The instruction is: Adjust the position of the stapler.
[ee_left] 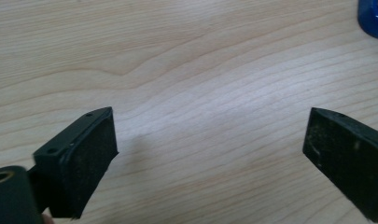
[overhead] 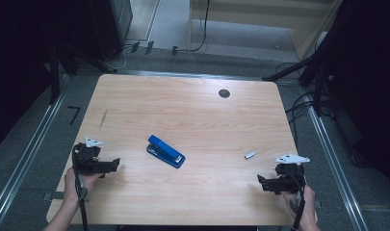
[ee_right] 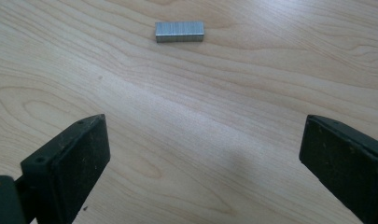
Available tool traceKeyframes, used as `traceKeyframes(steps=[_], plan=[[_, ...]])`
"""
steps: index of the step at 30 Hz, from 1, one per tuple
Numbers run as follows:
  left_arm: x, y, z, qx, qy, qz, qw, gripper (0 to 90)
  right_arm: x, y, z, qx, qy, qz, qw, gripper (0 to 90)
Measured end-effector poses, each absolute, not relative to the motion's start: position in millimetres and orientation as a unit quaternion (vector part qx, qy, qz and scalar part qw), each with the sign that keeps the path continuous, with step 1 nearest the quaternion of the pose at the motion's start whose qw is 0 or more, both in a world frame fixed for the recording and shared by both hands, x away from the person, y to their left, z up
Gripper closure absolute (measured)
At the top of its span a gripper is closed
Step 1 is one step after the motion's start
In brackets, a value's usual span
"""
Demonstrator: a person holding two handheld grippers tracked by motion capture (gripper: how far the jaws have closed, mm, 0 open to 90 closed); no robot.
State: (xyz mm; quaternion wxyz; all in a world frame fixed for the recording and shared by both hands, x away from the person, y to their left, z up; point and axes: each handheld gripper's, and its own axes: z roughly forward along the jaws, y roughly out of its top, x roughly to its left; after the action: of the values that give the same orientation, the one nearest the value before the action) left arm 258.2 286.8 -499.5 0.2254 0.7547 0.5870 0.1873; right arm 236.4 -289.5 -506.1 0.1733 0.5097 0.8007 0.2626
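A blue stapler (overhead: 166,151) lies closed near the middle of the wooden table (overhead: 192,110), angled from upper left to lower right. A small silver strip of staples (overhead: 250,155) lies to its right. My left gripper (overhead: 115,164) rests low at the table's left front and points toward the stapler. In the left gripper view the left gripper (ee_left: 210,119) stands open over bare wood, with a corner of the stapler (ee_left: 373,16) at the top right. My right gripper (overhead: 261,181) sits at the right front. In the right gripper view it (ee_right: 203,123) is open, with the staple strip (ee_right: 179,31) ahead of it.
A round dark cable hole (overhead: 224,93) sits near the table's far edge. Metal rails (overhead: 36,149) run along the floor on both sides of the table. Cables and dark stands (overhead: 308,67) lie beyond the far corners.
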Motion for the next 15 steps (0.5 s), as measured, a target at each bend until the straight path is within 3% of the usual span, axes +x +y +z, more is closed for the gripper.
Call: traceKeyframes(steps=[15], plan=[[279.5, 269.1, -490.7, 0.775, 0.567, 0.169, 0.221, 7.7, 243.3, -286.1, -499.6, 0.520, 0.794, 0.268, 0.164, 2.3]])
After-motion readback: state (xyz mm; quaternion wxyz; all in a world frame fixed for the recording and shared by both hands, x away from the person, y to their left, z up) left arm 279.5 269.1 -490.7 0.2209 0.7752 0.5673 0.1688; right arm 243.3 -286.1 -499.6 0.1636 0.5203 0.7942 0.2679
